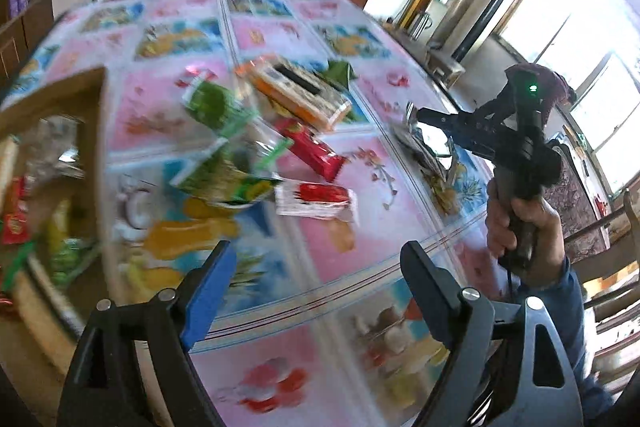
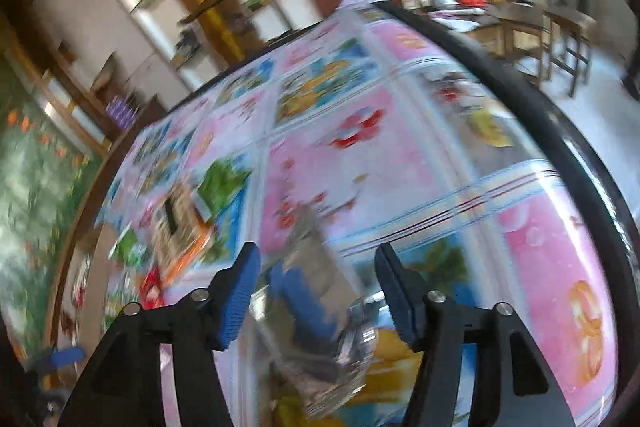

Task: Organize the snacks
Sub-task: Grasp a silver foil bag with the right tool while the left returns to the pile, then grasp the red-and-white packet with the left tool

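Observation:
Snack packets lie in a loose pile on the flowered tablecloth (image 1: 328, 259): green packets (image 1: 224, 147), an orange box (image 1: 300, 95), a red packet (image 1: 312, 151) and a red-and-white packet (image 1: 316, 201). My left gripper (image 1: 316, 287) is open and empty above the near side of the table, short of the pile. My right gripper (image 2: 318, 287) is open over a silvery packet (image 2: 320, 327) that lies between its fingers; touch cannot be told through the blur. It also shows in the left wrist view (image 1: 436, 135), over that silvery packet (image 1: 424, 151).
A cardboard box (image 1: 52, 163) with several snacks inside stands at the table's left. The table's dark rim (image 2: 560, 147) curves on the right, with chairs (image 2: 560, 39) beyond. Shelves and a cabinet stand behind the table.

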`<state>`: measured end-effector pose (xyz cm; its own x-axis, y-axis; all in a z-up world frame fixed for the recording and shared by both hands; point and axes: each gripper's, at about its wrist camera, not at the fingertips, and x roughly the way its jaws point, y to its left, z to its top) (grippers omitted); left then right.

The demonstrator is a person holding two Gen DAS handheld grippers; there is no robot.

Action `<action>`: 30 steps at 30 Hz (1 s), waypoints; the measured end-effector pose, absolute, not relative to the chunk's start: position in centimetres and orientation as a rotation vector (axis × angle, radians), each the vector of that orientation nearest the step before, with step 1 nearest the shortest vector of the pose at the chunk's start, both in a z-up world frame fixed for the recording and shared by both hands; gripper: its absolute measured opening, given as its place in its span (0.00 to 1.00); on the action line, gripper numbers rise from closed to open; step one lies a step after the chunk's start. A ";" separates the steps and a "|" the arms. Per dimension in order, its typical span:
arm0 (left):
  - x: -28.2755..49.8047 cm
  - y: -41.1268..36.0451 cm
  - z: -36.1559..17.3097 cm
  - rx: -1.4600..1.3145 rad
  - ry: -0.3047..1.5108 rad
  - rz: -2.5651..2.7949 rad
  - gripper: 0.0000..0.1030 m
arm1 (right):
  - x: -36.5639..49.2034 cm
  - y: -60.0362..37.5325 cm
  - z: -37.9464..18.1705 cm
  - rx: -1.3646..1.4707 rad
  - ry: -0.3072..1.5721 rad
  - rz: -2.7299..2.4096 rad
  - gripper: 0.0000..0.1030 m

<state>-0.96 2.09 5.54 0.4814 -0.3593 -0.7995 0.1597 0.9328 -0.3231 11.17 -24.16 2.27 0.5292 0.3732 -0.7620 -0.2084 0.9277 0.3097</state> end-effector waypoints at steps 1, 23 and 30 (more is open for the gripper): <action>-0.5 1.7 5.2 -0.221 1.041 -0.312 0.81 | 10.8 -23.7 2.2 0.141 0.956 0.358 0.75; 5.9 -2.1 2.0 -0.195 1.111 -0.006 0.80 | 9.6 -22.0 1.5 -0.045 0.922 0.281 0.60; 5.8 -4.5 2.0 -0.014 1.090 -0.057 0.30 | 9.7 -22.6 1.5 0.011 0.926 0.294 0.60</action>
<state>5.78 -4.51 2.02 0.4612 -0.0534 -0.8857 0.0398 0.9984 -0.0395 9.72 -22.55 1.55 0.5638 0.2542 -0.7858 -0.2448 0.9601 0.1350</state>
